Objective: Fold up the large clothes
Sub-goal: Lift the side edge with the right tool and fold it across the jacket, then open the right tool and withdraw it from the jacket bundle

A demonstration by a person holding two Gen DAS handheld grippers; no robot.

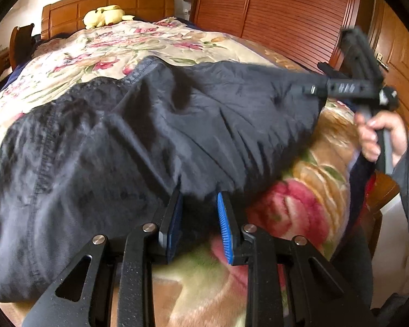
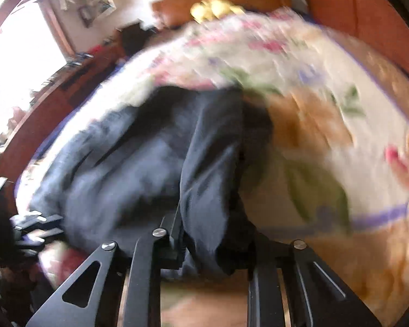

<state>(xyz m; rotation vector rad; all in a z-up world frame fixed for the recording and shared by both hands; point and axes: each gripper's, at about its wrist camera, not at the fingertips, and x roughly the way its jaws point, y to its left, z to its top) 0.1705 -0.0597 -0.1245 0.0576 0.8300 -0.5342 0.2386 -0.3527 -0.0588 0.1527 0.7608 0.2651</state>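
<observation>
Dark garment [image 1: 150, 141] gripped by both claws: left claw [image 1: 200, 226] at 6 o'clock hem, right claw [image 2: 212, 242] at 3 o'clock; edges should be lifted level above the bed [image 1: 300, 204].

- Right wrist view smeared by motion; floral blanket [image 2: 327, 87] pattern unreadable.
- Right gripper [image 2: 212, 245] pads buried in the dark garment [image 2: 210, 150].
- Garment's near-left part cut off by the left view's edge.
- Wall pictures [image 2: 95, 5] indistinct.

The right gripper [image 2: 204, 234] clamps a fold of dark garment [image 2: 139, 163] lying on a floral blanket [image 2: 327, 141], blurred.
</observation>
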